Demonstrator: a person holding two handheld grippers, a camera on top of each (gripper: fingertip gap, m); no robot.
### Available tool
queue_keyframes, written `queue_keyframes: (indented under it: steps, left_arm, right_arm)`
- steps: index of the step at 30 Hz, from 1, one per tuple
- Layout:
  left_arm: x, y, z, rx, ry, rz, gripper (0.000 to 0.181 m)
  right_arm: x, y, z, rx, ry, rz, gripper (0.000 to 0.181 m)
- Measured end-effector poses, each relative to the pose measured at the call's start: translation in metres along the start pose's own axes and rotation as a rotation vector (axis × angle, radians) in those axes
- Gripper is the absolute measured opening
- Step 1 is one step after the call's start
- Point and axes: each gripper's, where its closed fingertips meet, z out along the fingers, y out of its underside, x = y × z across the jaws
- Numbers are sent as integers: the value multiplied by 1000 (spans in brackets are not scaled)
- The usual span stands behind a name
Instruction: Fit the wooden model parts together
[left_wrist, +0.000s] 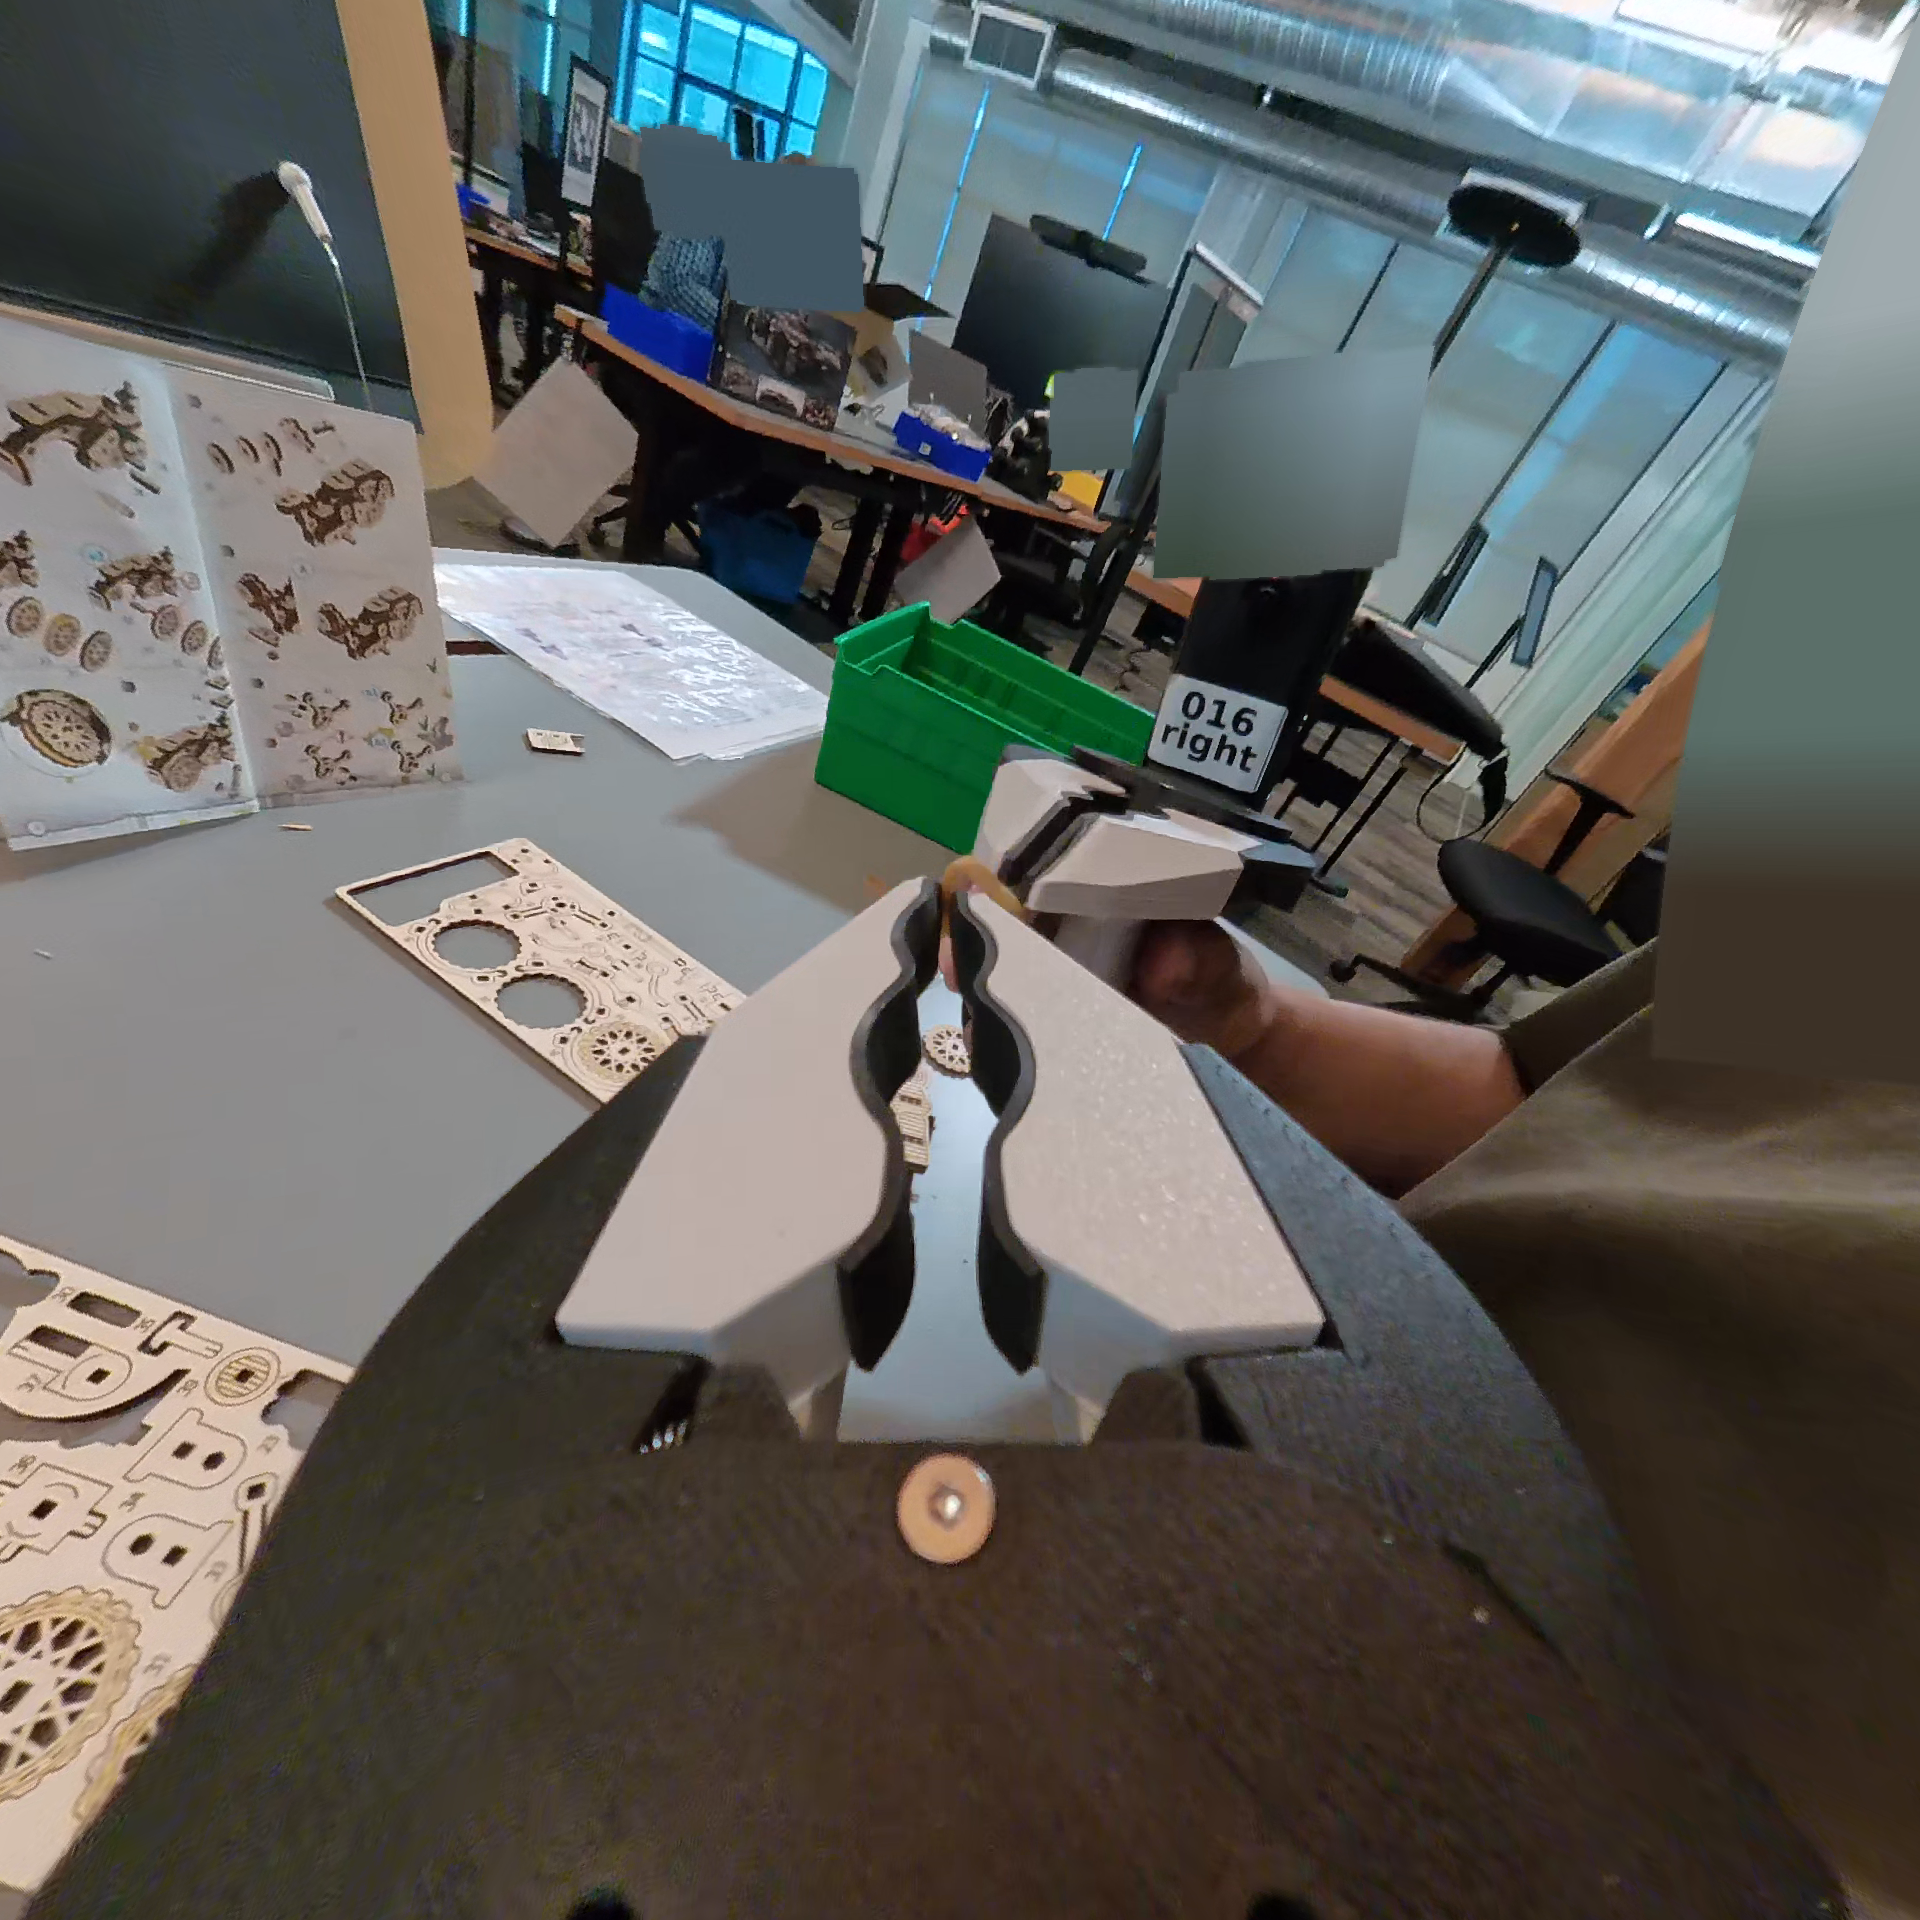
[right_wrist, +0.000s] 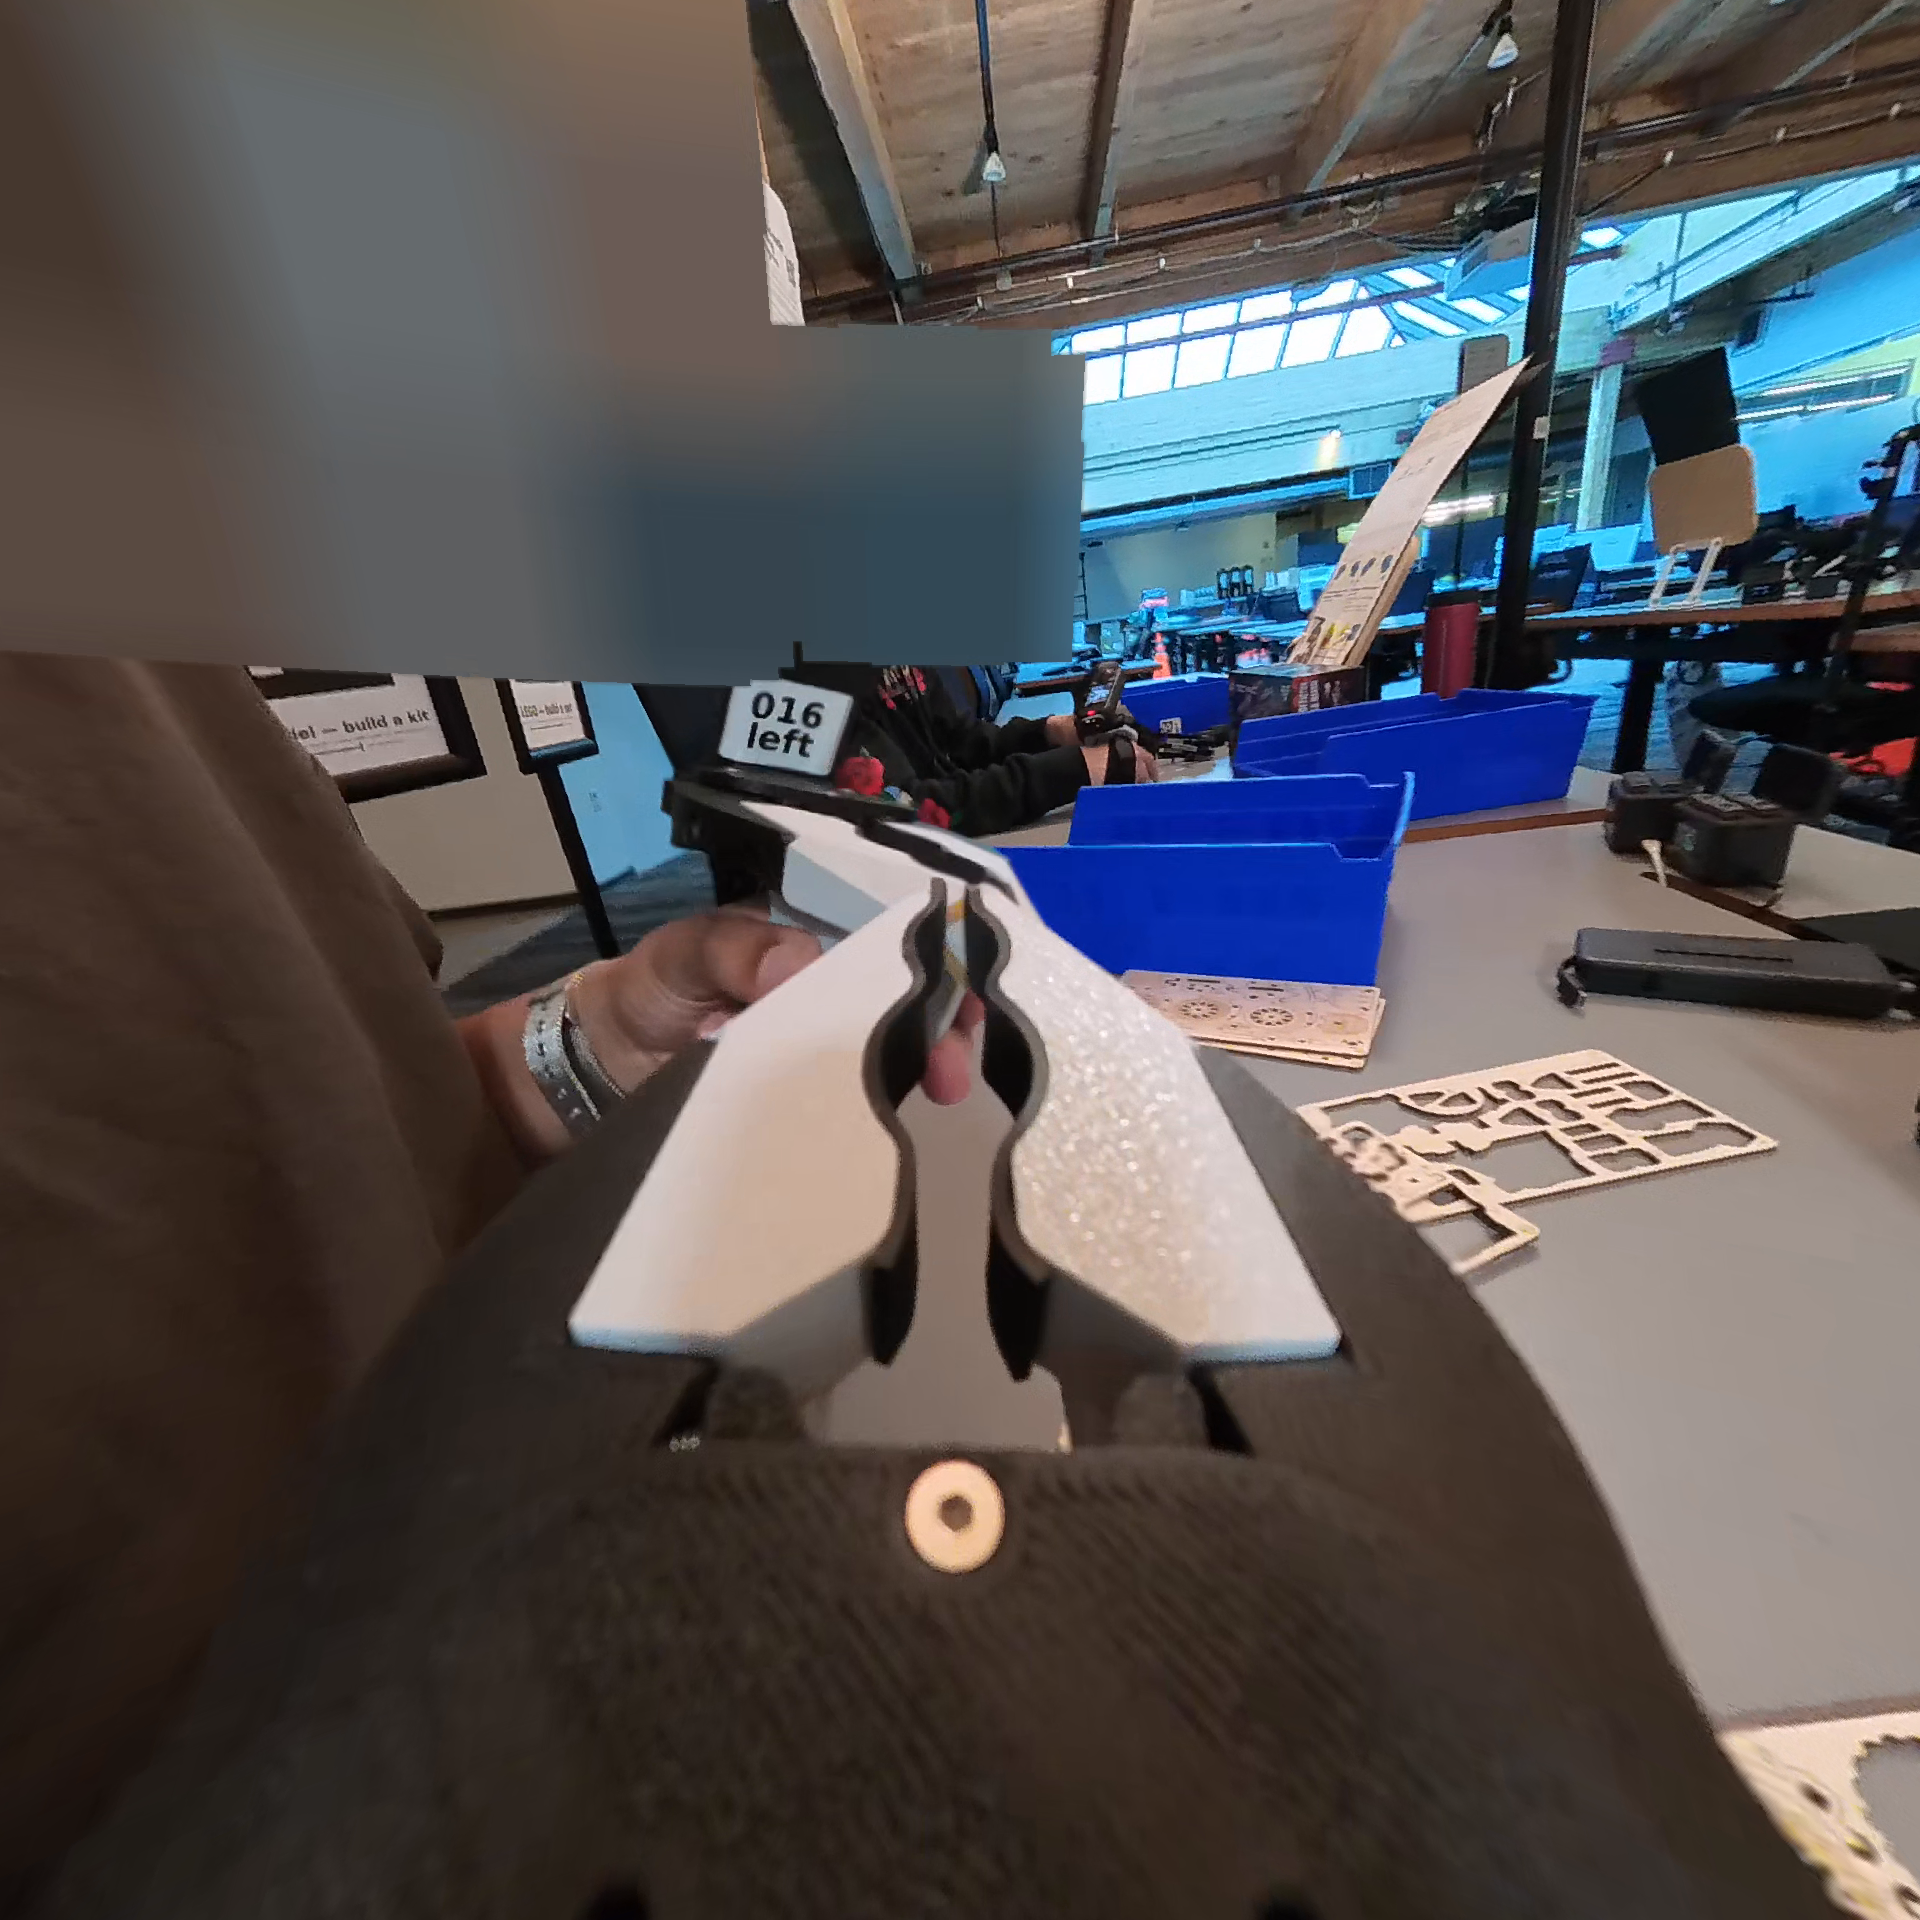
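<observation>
Left hand-held gripper (left_wrist: 940, 914): jaws nearly together at the tips, pinching one end of a thin curved wooden strip (left_wrist: 971, 878). Right hand-held gripper (left_wrist: 1049, 842) meets it tip to tip from the far side; its jaws look closed on the other end of the same strip, though the contact is small and partly hidden. In the right wrist view a thin pale edge, likely that strip, sits between the right gripper's own tips (right_wrist: 956, 925), with the left unit right behind.

Both are held up off the bench (left_wrist: 260, 1039), close to the person's torso, tips angled toward each other. A hand (left_wrist: 1195, 977) wraps the right unit's handle; another hand (right_wrist: 686, 977) holds the left.

Handling, my read: laser-cut ply, very light, stiff in plane but thin, so it snaps if bent or twisted. Grip near the joint and on the flat faces, not the far end; push straight along the slot.

Below the left jaws, small loose pieces lie on the bench: a gear wheel (left_wrist: 945, 1047) and a small block-like part (left_wrist: 912, 1127). Farther out: punched part sheets (left_wrist: 540, 956), an instruction booklet (left_wrist: 208, 592) propped upright, a green bin (left_wrist: 935, 717). On the right side, a spent sheet frame (right_wrist: 1527, 1132), a stack of sheets (right_wrist: 1268, 1013) and blue bins (right_wrist: 1226, 883).
</observation>
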Motion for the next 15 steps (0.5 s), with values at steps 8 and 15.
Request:
queue_keyframes:
  steps: [8, 15]
  left_arm:
    - [3, -10, -5, 40, 13, -24, 2]
    - [0, -17, -6, 111, 42, -126, 1]
  right_arm:
    - [4, -5, -4, 60, -16, 84, 1]
    - [4, -8, -4, 67, -6, 67, 3]
